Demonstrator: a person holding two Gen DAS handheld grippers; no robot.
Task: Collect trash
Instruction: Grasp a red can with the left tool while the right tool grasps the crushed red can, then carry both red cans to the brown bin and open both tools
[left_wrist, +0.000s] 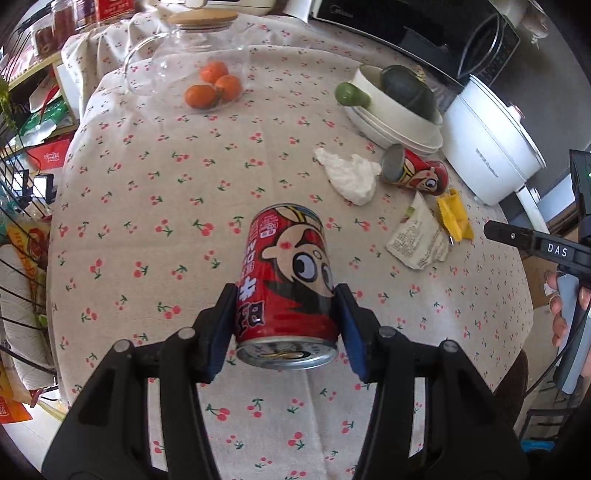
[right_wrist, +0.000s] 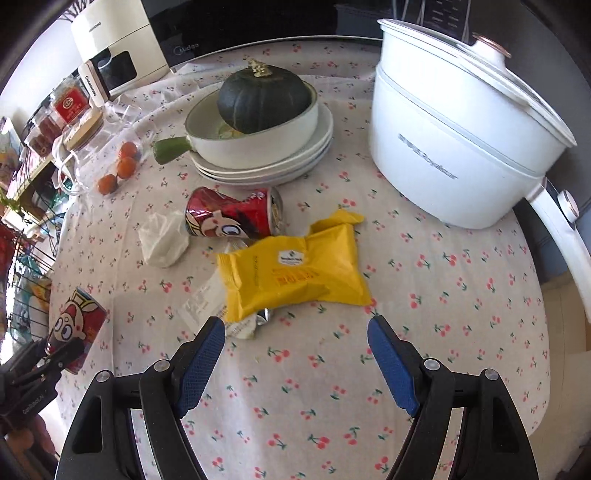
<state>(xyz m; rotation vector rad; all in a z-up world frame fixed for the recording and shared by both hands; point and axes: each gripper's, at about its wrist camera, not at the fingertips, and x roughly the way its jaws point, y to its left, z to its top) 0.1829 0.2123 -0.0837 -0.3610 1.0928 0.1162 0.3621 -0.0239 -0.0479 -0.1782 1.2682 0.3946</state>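
Trash item one, a red printed aluminium drink can (left_wrist: 286, 291), sits clamped between the blue ribbed pads of the left gripper (left_wrist: 286, 325), lid end toward the camera. Right gripper (right_wrist: 295, 354) is spread wide and holds nothing. Just ahead of its fingertips: glossy yellow plastic wrapper (right_wrist: 295, 275), crumpled white tissue (right_wrist: 162, 240), dented red can (right_wrist: 232, 218), all on cherry-print tablecloth (right_wrist: 443, 295).

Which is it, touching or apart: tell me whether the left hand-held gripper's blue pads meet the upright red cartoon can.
Touching. The left wrist view shows the left hand-held gripper with both blue pads pressed against the red cartoon can.
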